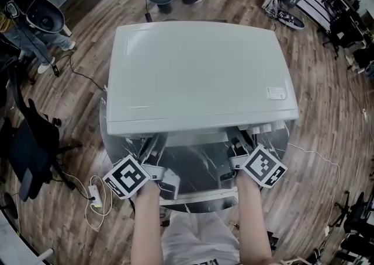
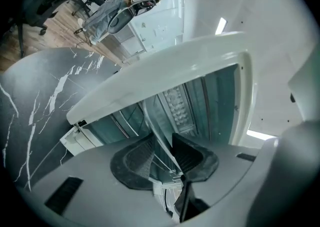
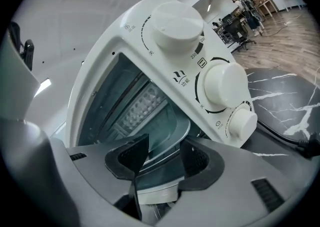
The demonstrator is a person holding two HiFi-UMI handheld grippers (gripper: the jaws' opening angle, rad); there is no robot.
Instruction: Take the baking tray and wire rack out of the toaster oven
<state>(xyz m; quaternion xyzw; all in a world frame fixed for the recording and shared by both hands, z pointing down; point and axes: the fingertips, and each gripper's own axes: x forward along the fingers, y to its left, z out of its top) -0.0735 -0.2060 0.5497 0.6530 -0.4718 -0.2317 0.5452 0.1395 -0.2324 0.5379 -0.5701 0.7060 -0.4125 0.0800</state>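
Right gripper view gives me the clearest look at the baking tray (image 3: 167,133). It sits low inside the toaster oven (image 3: 130,31) at centre frame, its rounded corner and front rim toward me. My right gripper (image 3: 165,158) has that rim in the gap between its pads, but the jaws stand apart and no pad presses on it.

In the left gripper view the tray's thin rim runs edge-on up the middle. My left gripper (image 2: 162,153) is clenched on it, a pad tight against each side. Dark rods (image 2: 120,121) lie left of the rim; whether they are the wire rack I cannot tell.

In the head view both tongs reach under the oven's white top, over the dropped door (image 1: 196,167). Three white knobs (image 3: 220,88) fill the right gripper view's upper right. The oven stands on a dark marbled table (image 2: 40,101), with wood floor (image 1: 327,112) around it.
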